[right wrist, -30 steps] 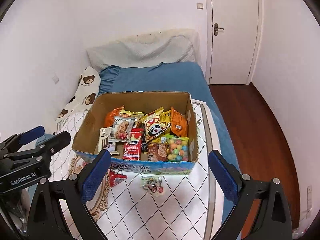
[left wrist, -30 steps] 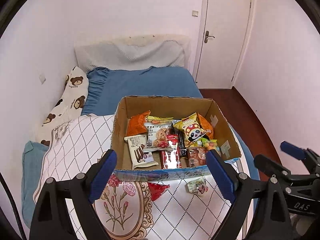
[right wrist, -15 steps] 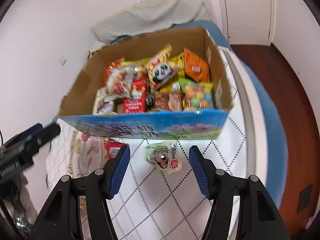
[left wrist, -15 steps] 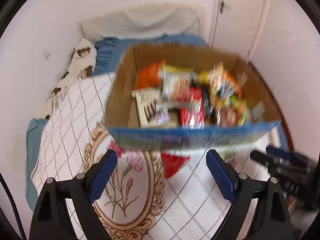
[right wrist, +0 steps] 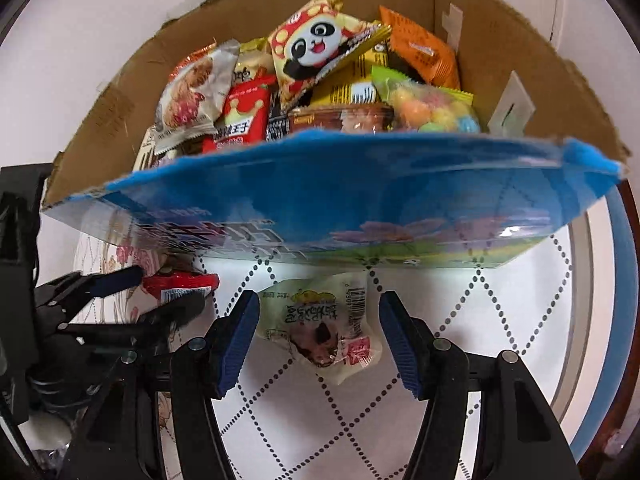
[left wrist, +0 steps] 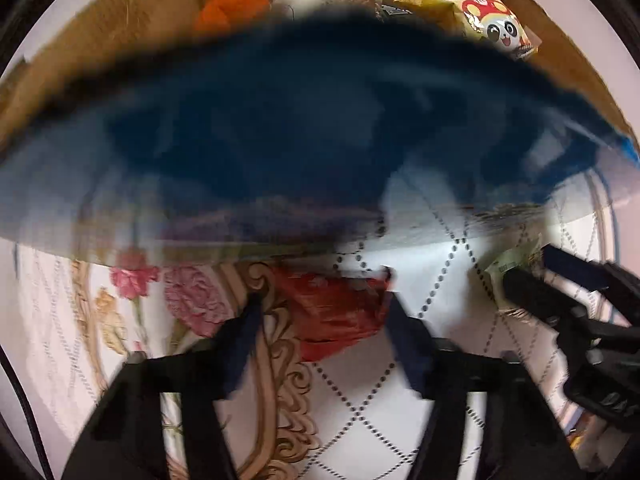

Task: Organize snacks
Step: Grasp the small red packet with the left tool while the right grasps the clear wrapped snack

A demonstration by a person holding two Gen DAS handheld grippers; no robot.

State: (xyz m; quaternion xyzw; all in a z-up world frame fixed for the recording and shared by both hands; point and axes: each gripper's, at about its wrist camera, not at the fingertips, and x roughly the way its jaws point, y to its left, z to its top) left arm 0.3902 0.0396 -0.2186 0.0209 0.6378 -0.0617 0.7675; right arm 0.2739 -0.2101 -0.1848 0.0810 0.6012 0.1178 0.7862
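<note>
Over the last second both grippers have dropped from a high, distant view of the bed to a position low over the quilt, directly in front of the cardboard box (right wrist: 500, 64), and each has narrowed its opening from fully wide to a partial spread sized to a single packet. This indicates that the approach is finished and two simultaneous pick-ups are about to begin; neither loose snack has been grasped yet, and the box already holds the bulk of the snacks, including the panda packet (right wrist: 316, 48) and the bag of coloured candies (right wrist: 436, 110). The right gripper (right wrist: 318, 334) has its jaws spread, one to either side of the pale snack packet (right wrist: 320, 328), which lies flat on the white quilt (right wrist: 520, 308) just in front of the box's blue front wall (right wrist: 360, 192); the packet sits between the pads with a little clearance on each side, and no contact is visible. The left gripper (left wrist: 320, 312) is likewise part-open, its fingers bracketing the red snack packet (left wrist: 336, 316), which rests on the quilt partly under the overhang of the box front. The left wrist view is heavily motion-blurred, so contact with the red packet cannot be confirmed. In the inspector's judgement, both grippers need only to close and lift, then carry the packets over the front wall into the box.
</note>
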